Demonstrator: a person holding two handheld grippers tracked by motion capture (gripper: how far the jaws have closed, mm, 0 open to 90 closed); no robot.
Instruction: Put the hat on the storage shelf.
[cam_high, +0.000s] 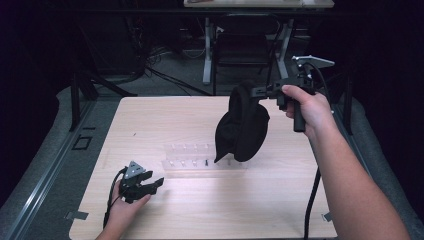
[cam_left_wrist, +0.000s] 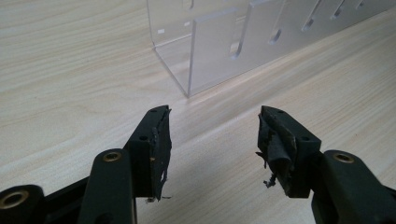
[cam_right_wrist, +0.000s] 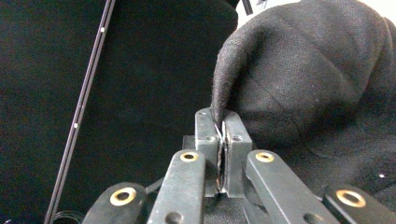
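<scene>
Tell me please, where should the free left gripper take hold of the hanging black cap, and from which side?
Probably the lower edge of the black cap, approached from its left side. The right gripper is shut on the top edge, so the cap hangs limp above the clear rack, its loose bottom corner nearest the left gripper, whose jaws stand open.

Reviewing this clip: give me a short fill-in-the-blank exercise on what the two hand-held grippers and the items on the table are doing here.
1. The right hand-held gripper is shut on the edge of a black ____, which hangs above the table.
2. The left hand-held gripper rests low near the table with its jaws ____.
3. The rack lying on the table is made of ____ plastic.

Missing words: cloth; open; clear
</scene>
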